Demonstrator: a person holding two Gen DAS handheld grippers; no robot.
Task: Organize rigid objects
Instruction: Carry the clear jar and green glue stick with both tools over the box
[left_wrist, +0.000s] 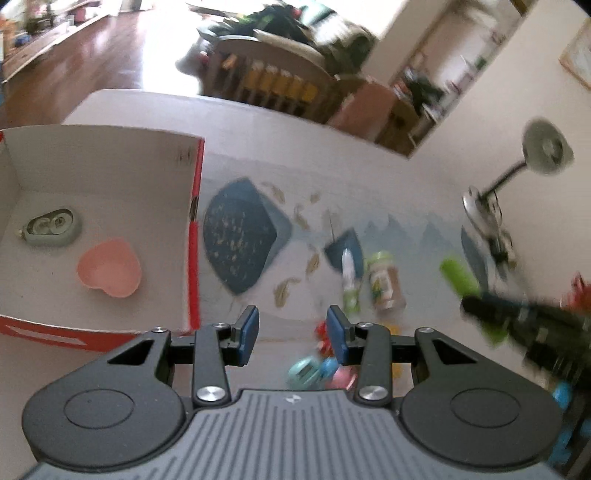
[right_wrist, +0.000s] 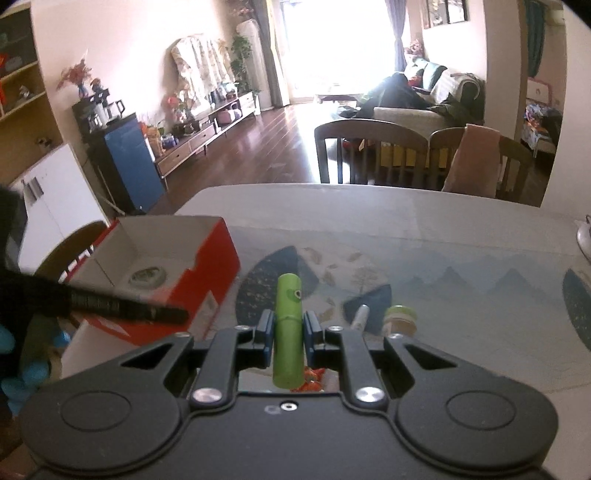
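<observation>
Two tools are over the worktop. The right tool (right_wrist: 288, 328) squeezes a green tube (right_wrist: 288, 332) above the worktop's middle. The left tool (left_wrist: 291, 332) is open and holds nothing, near the red box (left_wrist: 194, 236) with a pink heart dish (left_wrist: 109, 273) inside.

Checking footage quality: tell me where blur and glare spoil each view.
Left wrist view: motion blur smears the right gripper, its green tube and the small bottles; the red box stays fairly sharp. Right wrist view: the balcony window is blown out, the tube sharp.
</observation>
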